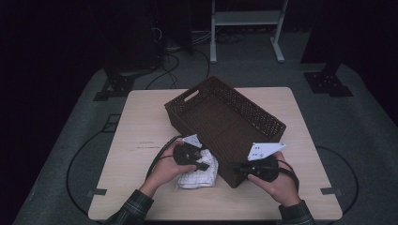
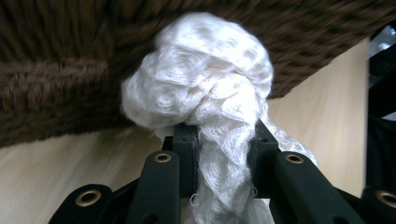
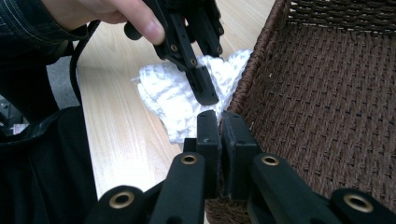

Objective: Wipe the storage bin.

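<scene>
A crumpled white knitted cloth (image 1: 199,177) lies on the table against the near wall of a dark brown woven basket (image 1: 248,105). My left gripper (image 1: 204,165) is shut on it; in the left gripper view a bunch of the cloth (image 2: 205,84) bulges above the jaws of the left gripper (image 2: 224,140), with the basket wall (image 2: 56,84) right behind. My right gripper (image 1: 234,166) sits at the basket's near corner. In the right gripper view the right gripper (image 3: 219,126) has its jaws pinched together on the basket rim (image 3: 261,51), and the left gripper (image 3: 201,79) holds the cloth (image 3: 168,98) just beyond.
The basket stands at an angle across the middle of the light wooden table (image 1: 141,122) and has nothing in it. Bare tabletop lies to the left and far right. Beyond the table are grey floor, cables and a white frame (image 1: 246,18).
</scene>
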{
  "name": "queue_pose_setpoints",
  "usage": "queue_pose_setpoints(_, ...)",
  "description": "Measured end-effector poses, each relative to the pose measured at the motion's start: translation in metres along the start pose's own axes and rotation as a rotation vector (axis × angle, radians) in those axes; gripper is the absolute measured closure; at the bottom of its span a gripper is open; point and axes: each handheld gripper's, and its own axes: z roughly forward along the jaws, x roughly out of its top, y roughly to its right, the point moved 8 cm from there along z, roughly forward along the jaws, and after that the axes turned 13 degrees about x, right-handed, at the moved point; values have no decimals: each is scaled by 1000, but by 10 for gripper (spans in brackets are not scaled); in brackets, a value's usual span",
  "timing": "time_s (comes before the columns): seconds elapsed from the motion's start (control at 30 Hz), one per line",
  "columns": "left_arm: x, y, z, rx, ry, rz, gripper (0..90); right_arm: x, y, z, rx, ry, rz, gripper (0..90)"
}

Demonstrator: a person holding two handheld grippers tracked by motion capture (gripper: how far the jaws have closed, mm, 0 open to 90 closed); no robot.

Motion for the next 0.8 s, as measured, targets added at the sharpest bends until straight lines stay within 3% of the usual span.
queue_pose_setpoints(0.5,22,15,-35,-5,94,60,702,1,0,4,16,19,6,865)
queue_pose_setpoints(0.6,26,18,-42,-12,121,56,702,1,0,4,18,21,7,865)
queue_pose_setpoints(0.8,27,25,-41,-39,124,67,701,1,0,5,18,21,10,864)
